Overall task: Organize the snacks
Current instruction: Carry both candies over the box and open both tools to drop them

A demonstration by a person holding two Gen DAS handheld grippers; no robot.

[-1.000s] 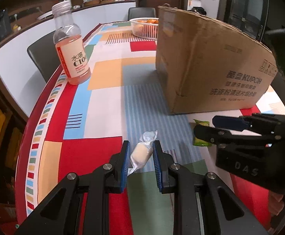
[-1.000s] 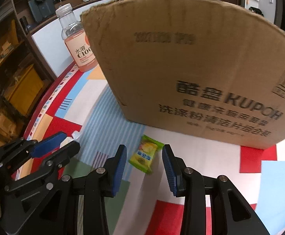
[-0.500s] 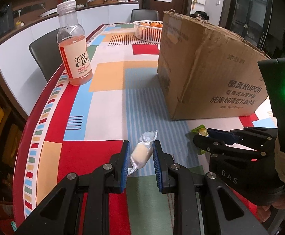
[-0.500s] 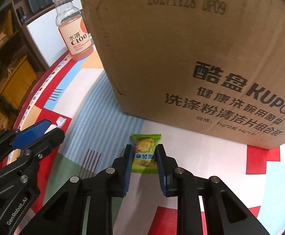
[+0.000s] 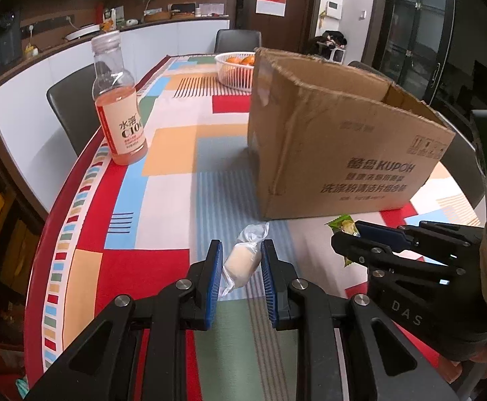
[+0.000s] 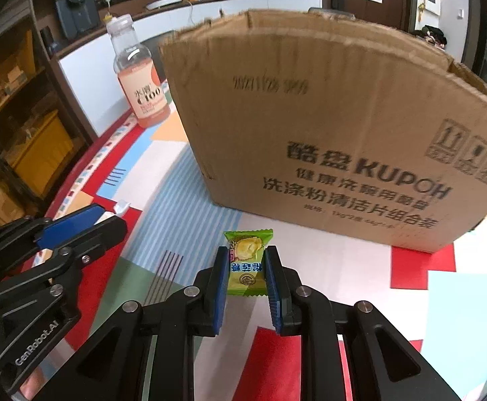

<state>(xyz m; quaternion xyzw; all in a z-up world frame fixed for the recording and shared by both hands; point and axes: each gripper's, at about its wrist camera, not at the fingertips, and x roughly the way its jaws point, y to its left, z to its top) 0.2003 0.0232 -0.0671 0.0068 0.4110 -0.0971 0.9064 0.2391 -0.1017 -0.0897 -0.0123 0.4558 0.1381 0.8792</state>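
An open brown cardboard box (image 5: 344, 140) printed with black KUPOH lettering stands upright on the counter (image 5: 176, 153), which is covered in a cloth of red, blue, orange and white blocks. Its top is open, but its inside is hidden from both views. Behind it sits one white mesh basket (image 5: 233, 73) holding orange fruit; how many cannot be told. One clear plastic bottle (image 5: 118, 107) of pink drink with a white label stands upright near the counter's left edge, well apart from the box.

Two wrapped snacks are in view. The left gripper (image 5: 241, 267) pinches a pale cream candy in a clear twisted wrapper (image 5: 241, 260) between its blue pads; the candy's long axis runs forward along the fingers, tilted slightly right, with one twisted end pointing toward the box. The right gripper (image 6: 245, 277) is pressed onto a green flat rectangular candy packet (image 6: 247, 262) showing a yellow fruit picture. The packet's long axis also runs along the fingers, its crimped far end toward the box wall, printed face up. Both snacks are held in front of the box's near side, the green one to the right of the cream one. In the left wrist view the right gripper (image 5: 347, 237) appears from the side, green wrapper showing at its tips.
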